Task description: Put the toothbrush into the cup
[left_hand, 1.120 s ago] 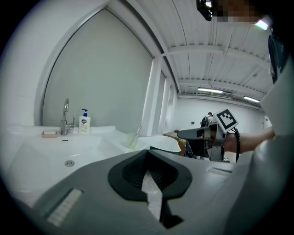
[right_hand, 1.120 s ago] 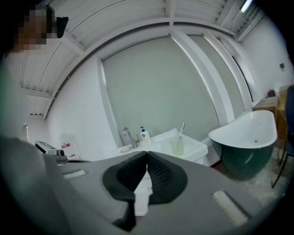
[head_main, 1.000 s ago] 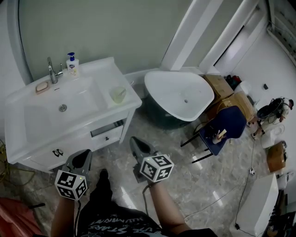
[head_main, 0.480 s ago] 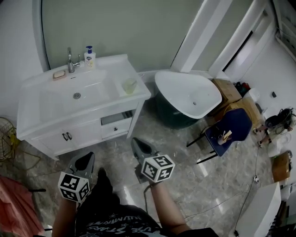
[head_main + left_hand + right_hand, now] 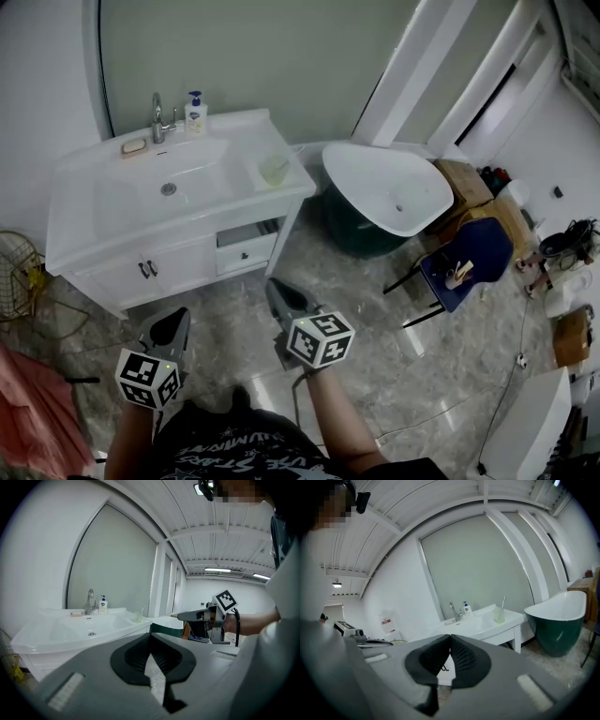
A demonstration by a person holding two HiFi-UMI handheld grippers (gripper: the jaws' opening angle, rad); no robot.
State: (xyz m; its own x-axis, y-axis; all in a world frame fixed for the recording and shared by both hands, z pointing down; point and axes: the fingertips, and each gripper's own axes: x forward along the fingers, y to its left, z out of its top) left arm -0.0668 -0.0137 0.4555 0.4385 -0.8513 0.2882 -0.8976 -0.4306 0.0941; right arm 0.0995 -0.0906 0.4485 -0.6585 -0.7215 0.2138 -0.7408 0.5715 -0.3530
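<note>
Both my grippers are squeezed shut, and there is nothing in them. My left gripper (image 5: 169, 323) and my right gripper (image 5: 279, 292) are low down in front of me, well away from the sink (image 5: 103, 202). Both point toward the sink.

The cup (image 5: 274, 170) sits on the right end of the sink, near the front corner. The toothbrush (image 5: 503, 603) is already standing in the cup. Its long part goes up and leans a little.

The cup is far ahead of my grippers. It is almost straight ahead of my left one and a bit to the right of where my right one points. My right gripper is nearer to it. I think the job looks done.
</note>
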